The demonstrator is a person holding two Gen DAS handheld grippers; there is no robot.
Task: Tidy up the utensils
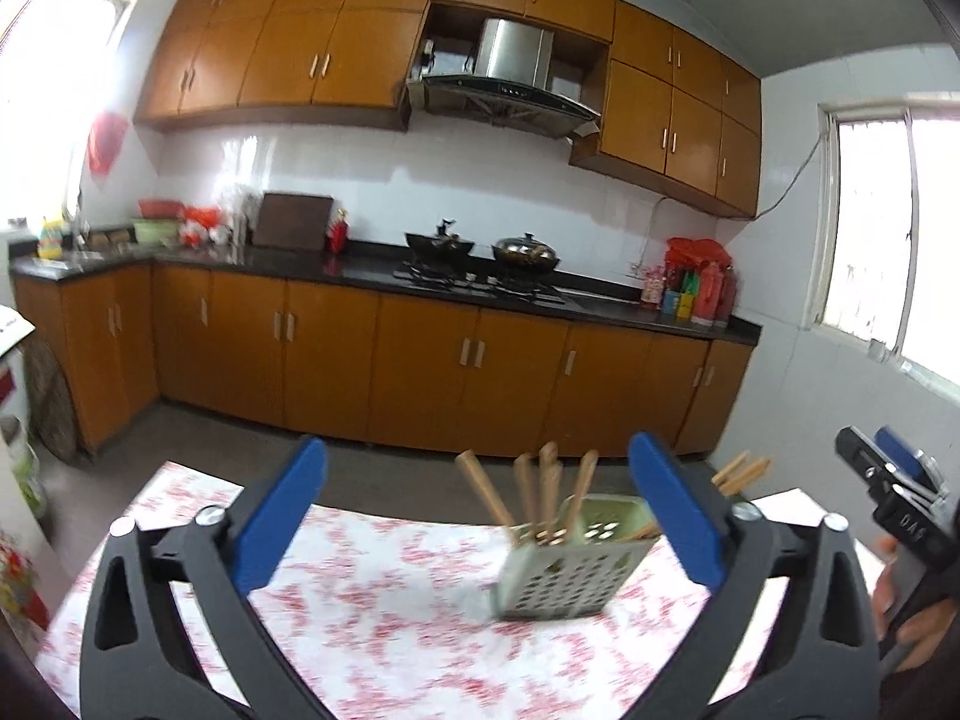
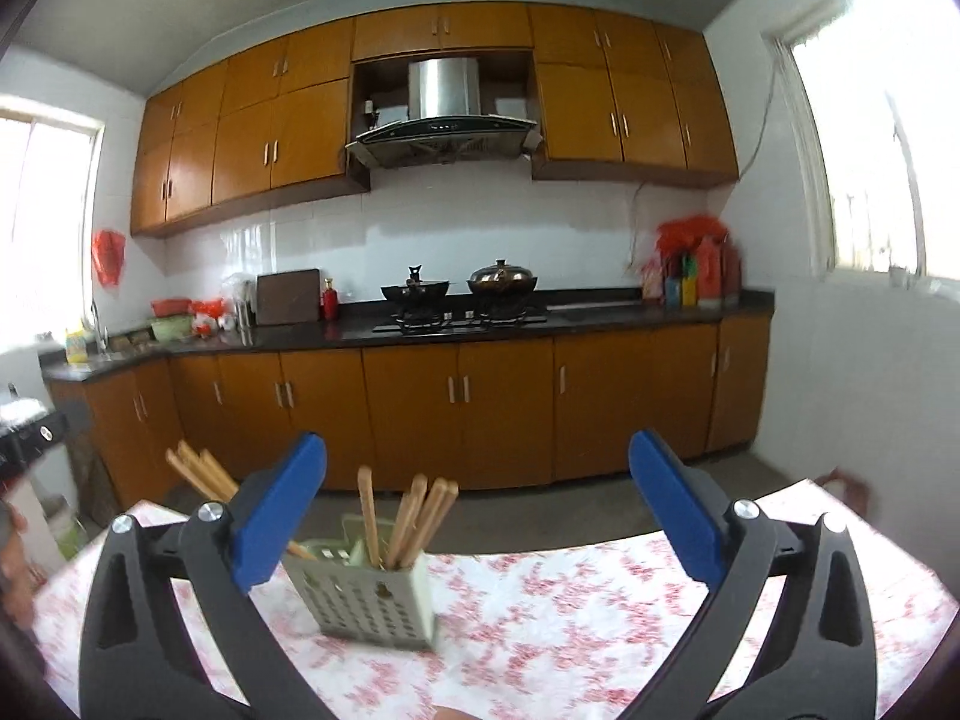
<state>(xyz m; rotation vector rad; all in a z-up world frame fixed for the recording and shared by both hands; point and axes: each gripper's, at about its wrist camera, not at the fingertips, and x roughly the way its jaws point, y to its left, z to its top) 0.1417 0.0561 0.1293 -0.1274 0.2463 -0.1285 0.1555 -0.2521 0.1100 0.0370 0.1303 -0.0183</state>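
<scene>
A pale green perforated utensil holder [image 1: 564,576] stands on a table with a red-and-white floral cloth [image 1: 384,618]. Several wooden chopsticks [image 1: 540,492] stand in it. In the right wrist view the holder [image 2: 366,594] sits left of centre with chopsticks [image 2: 414,522] upright in it; more chopsticks [image 2: 201,474] stick up behind the left finger. My left gripper [image 1: 477,516] is open and empty, above the table, the holder between its fingers but farther off. My right gripper [image 2: 477,516] is open and empty; it shows at the right edge of the left wrist view [image 1: 900,492].
The table's far edge [image 2: 540,546] drops to a grey floor. Beyond stand orange cabinets [image 2: 456,408], a black counter with a stove and two pots [image 2: 462,294], bottles [image 2: 690,276] at the right and a window wall [image 2: 852,360].
</scene>
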